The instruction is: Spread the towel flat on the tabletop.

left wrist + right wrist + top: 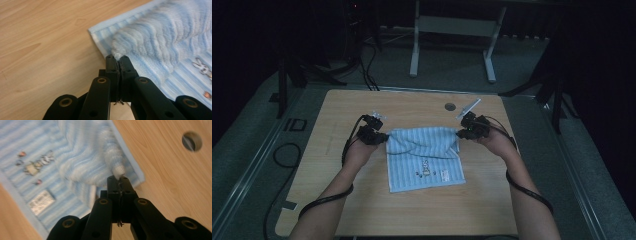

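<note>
Pale blue terry with white stripes makes up the towel (424, 160) that we see lying near the middle of the wooden surface (362, 210), its near part flat and its far edge lifted and bunched between our two grippers. On the flat part we can make out a small printed motif (424, 170) and a little label (445, 174) beside it. The left gripper (384, 136) has its fingers (111, 65) pressed together on the far left corner of the towel, a tuft of pile pinched at the tips in the left gripper view, with the cloth rising off the wood from that point. The right gripper (459, 133) holds the far right corner in the same way: in the right gripper view its fingers (127, 186) are clamped flat together on a twisted nub of cloth, with the towel draping away below and to the left. Between the two grips the raised edge sags a little and folds back over the flat part. Beyond the right gripper a round hole (450, 106) is set into the surface. Our forearms come in from the near edge, a black cable (329, 200) trailing from each gripper. Past the surface stand the legs of a grey frame (414, 50) on a dark floor.
</note>
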Demonstrator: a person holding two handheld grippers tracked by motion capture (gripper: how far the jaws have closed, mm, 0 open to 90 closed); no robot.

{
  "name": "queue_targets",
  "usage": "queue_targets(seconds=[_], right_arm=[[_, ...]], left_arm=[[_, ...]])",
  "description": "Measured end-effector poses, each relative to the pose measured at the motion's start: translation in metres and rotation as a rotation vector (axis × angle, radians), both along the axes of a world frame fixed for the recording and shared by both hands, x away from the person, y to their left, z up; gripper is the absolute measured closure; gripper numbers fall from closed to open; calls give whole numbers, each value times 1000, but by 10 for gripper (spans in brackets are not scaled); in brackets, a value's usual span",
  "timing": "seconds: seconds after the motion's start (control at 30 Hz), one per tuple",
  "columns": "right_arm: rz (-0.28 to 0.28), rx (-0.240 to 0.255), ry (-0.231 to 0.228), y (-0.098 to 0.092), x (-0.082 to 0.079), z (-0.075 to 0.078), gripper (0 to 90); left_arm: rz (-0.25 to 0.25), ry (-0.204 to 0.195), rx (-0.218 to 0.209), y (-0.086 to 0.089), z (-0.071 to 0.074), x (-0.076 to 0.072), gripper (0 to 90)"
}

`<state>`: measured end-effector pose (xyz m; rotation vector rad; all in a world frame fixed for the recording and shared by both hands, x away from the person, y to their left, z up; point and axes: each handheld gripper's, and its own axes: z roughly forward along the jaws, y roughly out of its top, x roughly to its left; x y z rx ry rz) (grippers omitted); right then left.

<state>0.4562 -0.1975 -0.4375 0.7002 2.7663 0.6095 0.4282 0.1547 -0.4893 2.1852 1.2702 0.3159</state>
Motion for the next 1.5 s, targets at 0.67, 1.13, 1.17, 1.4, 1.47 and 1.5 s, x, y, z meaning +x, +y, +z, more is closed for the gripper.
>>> queue_targets(seconds=[0.67,1.13,1.17,1.4,1.47,1.5], right_arm=[[-40,35,27,-1,-14,-35,629],[-3,-30,75,17,-28,-87,798],[-24,-33,81,16,-25,-87,802],[-125,1,99,-2,-12,-87,771],[-139,2,99,-6,-9,-87,763],[-144,3,99,-8,-8,-87,753]], left_arm=[[-175,-16,-108,-11,2,-35,507],[-192,53,-5,-37,-49,-36,547],[-187,43,1,-42,-49,-31,547],[-177,36,3,-58,-50,-9,497],[-170,43,11,-64,-49,1,496],[-162,46,13,-68,-48,7,496]])
